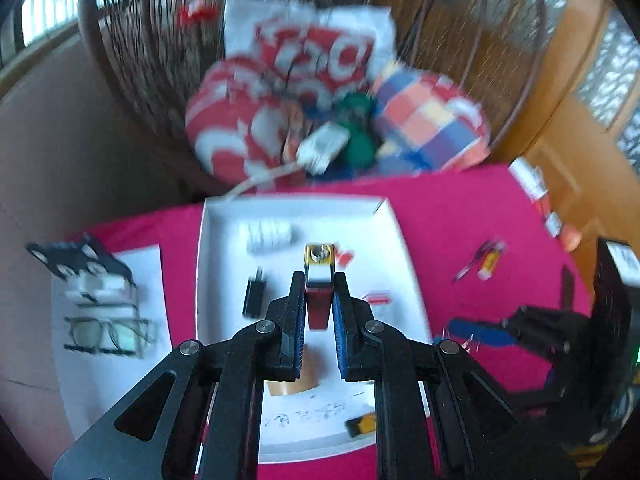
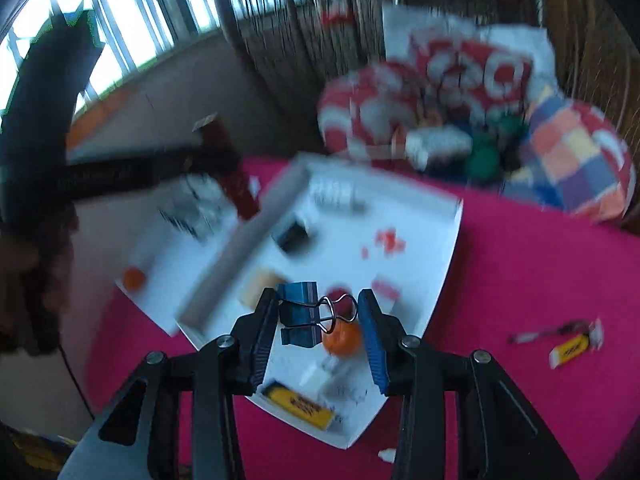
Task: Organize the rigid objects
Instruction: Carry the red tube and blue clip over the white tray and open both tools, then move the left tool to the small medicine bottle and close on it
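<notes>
My left gripper (image 1: 319, 280) is shut on a red lighter (image 1: 319, 292) with a gold top and holds it above the white box tray (image 1: 384, 240). In the tray lie a black plug (image 1: 254, 296), a white cable coil (image 1: 268, 235) and a tape roll (image 1: 292, 384). My right gripper (image 2: 318, 312) is shut on a blue binder clip (image 2: 300, 314), held by its body and wire handle above the tray (image 2: 448, 248). An orange ball (image 2: 344, 340) and a yellow-black eraser (image 2: 300, 404) lie below it.
The tray sits on a magenta tablecloth (image 1: 460, 216). Glasses (image 1: 108, 332) lie on white paper at left. A pen and a yellow eraser (image 2: 568, 350) lie on the cloth at right. A wicker chair with red-white cushions (image 1: 280, 100) stands behind the table.
</notes>
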Available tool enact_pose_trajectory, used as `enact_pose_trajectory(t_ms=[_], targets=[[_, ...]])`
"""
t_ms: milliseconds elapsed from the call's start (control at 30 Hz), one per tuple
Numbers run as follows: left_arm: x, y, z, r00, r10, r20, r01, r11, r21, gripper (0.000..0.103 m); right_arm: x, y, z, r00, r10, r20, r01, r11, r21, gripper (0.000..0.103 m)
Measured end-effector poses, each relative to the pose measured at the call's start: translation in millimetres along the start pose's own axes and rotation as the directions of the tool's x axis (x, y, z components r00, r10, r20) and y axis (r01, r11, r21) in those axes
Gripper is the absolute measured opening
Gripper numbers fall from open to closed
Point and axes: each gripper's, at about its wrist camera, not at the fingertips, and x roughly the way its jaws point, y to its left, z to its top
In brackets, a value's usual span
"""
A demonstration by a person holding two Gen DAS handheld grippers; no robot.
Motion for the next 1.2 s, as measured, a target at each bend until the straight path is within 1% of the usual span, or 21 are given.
enact_pose_trajectory(t_ms=[100,233,267,333,367,400,433,467,500,533,600,700,767,833,900,933,1000,1033,1100,1167,1200], targets=[[26.1,5.0,-4.6,0.997,0.033,-0.063,-0.034,0.999,-0.02,0.011,27.6,0.8,-12.8,0.997,-0.013,-0.073,0.014,1.0,0.018,0.04],[38.5,11.5,-10.3,0.991,0.073,-0.108,-0.077,0.997,-0.032,0.011,52.2,4.8,-21.4,0.991,-0.031,-0.131,0.031,1.0,-0.005,0.042],[40.8,11.7,-12.3,0.988,0.087,-0.124,-0.091,0.995,-0.026,0.013,55.6,6.1,-22.7,0.99,-0.038,-0.135,0.037,0.999,-0.01,0.042],[43.1,12.1,-16.2,0.986,0.099,-0.135,-0.103,0.995,-0.018,0.022,59.4,8.4,-25.6,0.989,-0.045,-0.142,0.043,0.999,-0.015,0.042],[42.5,12.7,-17.8,0.987,0.098,-0.129,-0.101,0.995,-0.021,0.042,59.5,9.3,-27.0,0.988,-0.05,-0.143,0.049,0.999,-0.014,0.043],[40.4,12.8,-19.2,0.988,0.097,-0.12,-0.101,0.995,-0.025,0.078,58.3,9.7,-28.6,0.989,-0.055,-0.141,0.053,0.998,-0.014,0.052],[38.2,13.2,-20.9,0.989,0.102,-0.107,-0.106,0.994,-0.032,0.09,59.6,8.6,-26.1,0.988,-0.058,-0.14,0.056,0.998,-0.015,0.076],[35.3,13.8,-22.2,0.989,0.12,-0.086,-0.123,0.992,-0.038,0.101,57.7,8.7,-26.4,0.988,-0.065,-0.137,0.063,0.998,-0.022,0.09],[33.5,14.7,-23.1,0.988,0.138,-0.072,-0.141,0.989,-0.045,0.103,57.7,8.0,-25.7,0.989,-0.077,-0.127,0.074,0.997,-0.028,0.103],[31.7,16.0,-24.5,0.986,0.151,-0.069,-0.155,0.986,-0.056,0.103,59.8,7.0,-22.7,0.989,-0.086,-0.117,0.082,0.996,-0.033,0.103],[28.9,16.6,-24.8,0.986,0.153,-0.068,-0.158,0.985,-0.076,0.103,55.1,3.6,-22.4,0.99,-0.094,-0.101,0.091,0.995,-0.028,0.103],[18.4,6.5,-26.8,0.99,0.138,-0.036,-0.14,0.988,-0.061,0.103,39.4,-15.6,-17.6,0.993,-0.097,-0.064,0.1,0.994,0.04,0.103],[13.7,-7.2,-28.7,0.993,0.12,-0.013,-0.121,0.993,-0.011,0.103,19.0,-38.5,-15.0,0.994,-0.107,-0.019,0.109,0.988,0.106,0.103],[12.2,-24.3,-33.1,0.994,0.106,0.006,-0.106,0.993,0.052,0.103,-4.2,-69.1,-15.8,0.99,-0.139,0.023,0.132,0.974,0.186,0.103],[16.8,-47.3,-40.7,0.997,0.074,-0.003,-0.073,0.988,0.139,0.103,-21.5,-95.5,-20.2,0.987,-0.158,0.035,0.144,0.956,0.257,0.103],[20.9,-60.8,-44.7,0.999,0.048,-0.018,-0.044,0.981,0.188,0.103,-32.4,-110.9,-24.5,0.984,-0.171,0.042,0.152,0.944,0.292,0.103],[30.8,-91.7,-54.0,0.998,-0.005,-0.065,0.024,0.956,0.291,0.103,-50.0,-132.0,-33.5,0.979,-0.195,0.052,0.167,0.927,0.335,0.103],[36.4,-109.0,-59.2,0.995,-0.027,-0.094,0.058,0.937,0.346,0.103,-58.7,-142.3,-39.6,0.977,-0.206,0.054,0.174,0.918,0.356,0.103],[49.1,-144.5,-70.7,0.985,-0.067,-0.161,0.132,0.886,0.444,0.103,-74.6,-161.0,-53.7,0.972,-0.229,0.056,0.188,0.896,0.402,0.103],[65.0,-178.5,-83.3,0.962,-0.101,-0.252,0.219,0.838,0.5,0.103,-89.7,-180.4,-71.5,0.969,-0.241,0.057,0.191,0.872,0.451,0.103],[73.1,-191.8,-88.5,0.951,-0.099,-0.291,0.243,0.823,0.513,0.103,-94.1,-187.9,-78.6,0.967,-0.248,0.053,0.195,0.861,0.469,0.103]])
